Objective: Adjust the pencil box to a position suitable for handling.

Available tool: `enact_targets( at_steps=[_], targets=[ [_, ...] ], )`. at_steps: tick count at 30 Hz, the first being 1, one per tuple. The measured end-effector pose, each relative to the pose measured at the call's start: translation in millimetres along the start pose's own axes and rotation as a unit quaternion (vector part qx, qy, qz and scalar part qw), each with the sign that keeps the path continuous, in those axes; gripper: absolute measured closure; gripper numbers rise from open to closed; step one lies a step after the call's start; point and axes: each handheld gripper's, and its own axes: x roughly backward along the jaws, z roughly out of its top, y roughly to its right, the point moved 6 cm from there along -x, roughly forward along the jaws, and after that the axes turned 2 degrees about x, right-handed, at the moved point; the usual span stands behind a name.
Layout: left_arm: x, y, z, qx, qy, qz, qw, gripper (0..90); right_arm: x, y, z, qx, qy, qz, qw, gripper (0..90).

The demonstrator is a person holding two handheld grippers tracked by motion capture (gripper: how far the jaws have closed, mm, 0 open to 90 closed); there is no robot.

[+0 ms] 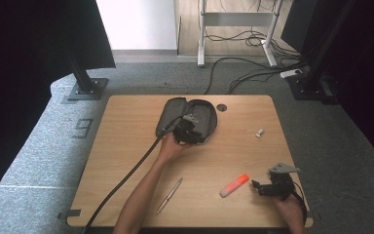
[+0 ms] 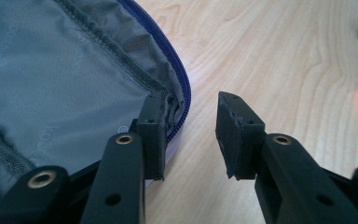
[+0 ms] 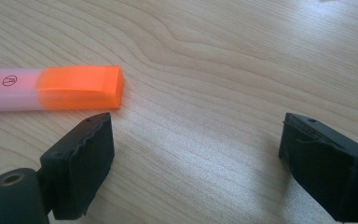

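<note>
An open dark pencil case [image 1: 187,117] lies at the far middle of the wooden table [image 1: 126,146], its two halves spread flat. The left gripper [image 1: 189,132] rests at the case's near edge, partly covering it in the high view. In the left gripper view its jaws stand apart, released, one pad over the grey lining [image 2: 51,84] just inside the blue zipper [image 2: 179,88], the other over bare wood; the zipper edge sits between them, and whether the inner pad touches the fabric is hard to tell.

Near the front right, an orange highlighter [image 1: 234,185] lies flat, with the right gripper [image 1: 262,187] just beside its orange-capped end. In the right gripper view the jaws are spread wide with nothing between them, and the highlighter [image 3: 51,88] is cut off at the left edge, its printed lettering only partly legible.

A silver pen [image 1: 169,195] lies near the front edge by the left forearm. A small pale object [image 1: 259,132], too small to identify, sits toward the right. A round dark hole [image 1: 221,107] shows beside the case.
</note>
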Motion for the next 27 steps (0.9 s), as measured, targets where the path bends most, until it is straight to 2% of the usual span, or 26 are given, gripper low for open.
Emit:
enact_targets(
  at_steps=[27],
  targets=[
    [11.9, 47.7, -26.9, -0.019, -0.013, -0.030, 0.9993, 63.6, 0.2, -0.3, -0.1, -0.002, -0.002, 0.001, 1.0000, 10.0]
  ],
)
